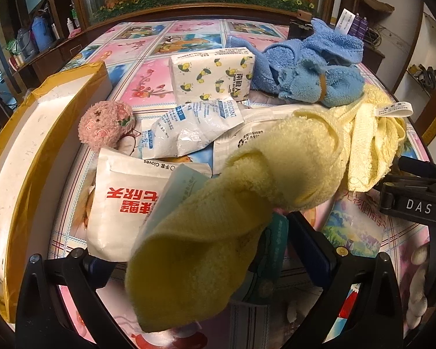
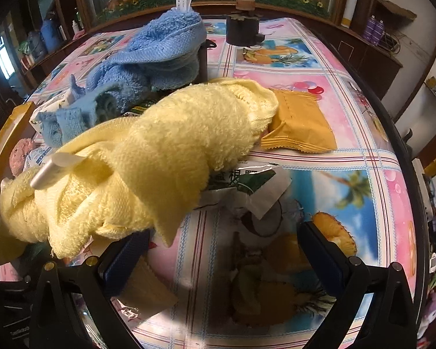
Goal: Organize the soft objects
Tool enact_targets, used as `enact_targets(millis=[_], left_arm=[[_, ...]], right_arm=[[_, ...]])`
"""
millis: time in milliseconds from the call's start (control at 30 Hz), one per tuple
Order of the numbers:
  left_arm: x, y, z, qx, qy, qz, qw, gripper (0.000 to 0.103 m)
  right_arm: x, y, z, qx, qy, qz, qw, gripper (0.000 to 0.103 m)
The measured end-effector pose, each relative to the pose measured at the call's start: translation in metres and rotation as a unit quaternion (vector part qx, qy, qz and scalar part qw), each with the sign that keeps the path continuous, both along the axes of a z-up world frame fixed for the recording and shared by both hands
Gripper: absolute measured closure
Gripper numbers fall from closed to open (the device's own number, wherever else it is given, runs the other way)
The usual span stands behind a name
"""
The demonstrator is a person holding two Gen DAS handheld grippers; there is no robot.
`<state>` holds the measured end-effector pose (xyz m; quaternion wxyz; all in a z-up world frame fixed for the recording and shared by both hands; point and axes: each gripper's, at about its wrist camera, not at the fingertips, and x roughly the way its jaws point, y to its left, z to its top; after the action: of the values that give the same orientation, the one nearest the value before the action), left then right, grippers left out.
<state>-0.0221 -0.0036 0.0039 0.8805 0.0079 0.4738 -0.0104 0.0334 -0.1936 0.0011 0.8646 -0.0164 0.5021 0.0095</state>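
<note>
Dragging the yellow towel [image 1: 247, 192] looks risky: left gripper [image 1: 206, 264] jaws apart around its draped end, right gripper [image 2: 221, 250] gaping empty, packets [image 1: 189, 129] beneath may scatter.

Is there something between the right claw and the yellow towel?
Nothing visible blocks it. The right claw is open, and the yellow towel lies just ahead, its edge hanging over the left finger. Only bare tablecloth shows between the fingers.
</note>
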Motion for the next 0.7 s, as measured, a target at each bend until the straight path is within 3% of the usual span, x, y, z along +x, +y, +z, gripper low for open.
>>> enact_targets(millis=[167,267,367,433,600,633,700], left_arm=[[-0.001,0.000,0.001,0.000,0.002,-0.006,1.0000,0.000],[-0.003,0.002,0.003,-0.013,-0.001,-0.013,0.9998,0.000],[-0.013,0.014,0.017,-0.040,-0.036,-0.004,0.9985,0.005],[-0.022,0.019,0.031,-0.030,-0.072,0.003,0.9970,0.005],[-0.046,0.030,0.067,-0.018,-0.155,0.022,0.9874,0.005],[-0.047,0.031,0.071,-0.015,-0.163,0.023,0.9863,0.005],[-0.048,0.031,0.075,-0.004,-0.166,0.025,0.9858,0.005]], right_arm=[[-0.001,0.001,0.000,-0.001,0.007,0.009,1.000,0.000],[-0.008,-0.005,0.004,-0.023,0.007,-0.013,1.000,0.000],[-0.034,-0.019,0.028,-0.018,-0.040,-0.032,0.999,0.001],[-0.057,-0.028,0.053,-0.007,-0.094,-0.038,0.995,0.001],[-0.126,-0.033,0.105,0.004,-0.264,-0.053,0.963,0.000],[-0.129,-0.034,0.106,0.017,-0.273,-0.047,0.961,0.000],[-0.121,-0.033,0.105,0.028,-0.246,-0.037,0.968,0.000]])
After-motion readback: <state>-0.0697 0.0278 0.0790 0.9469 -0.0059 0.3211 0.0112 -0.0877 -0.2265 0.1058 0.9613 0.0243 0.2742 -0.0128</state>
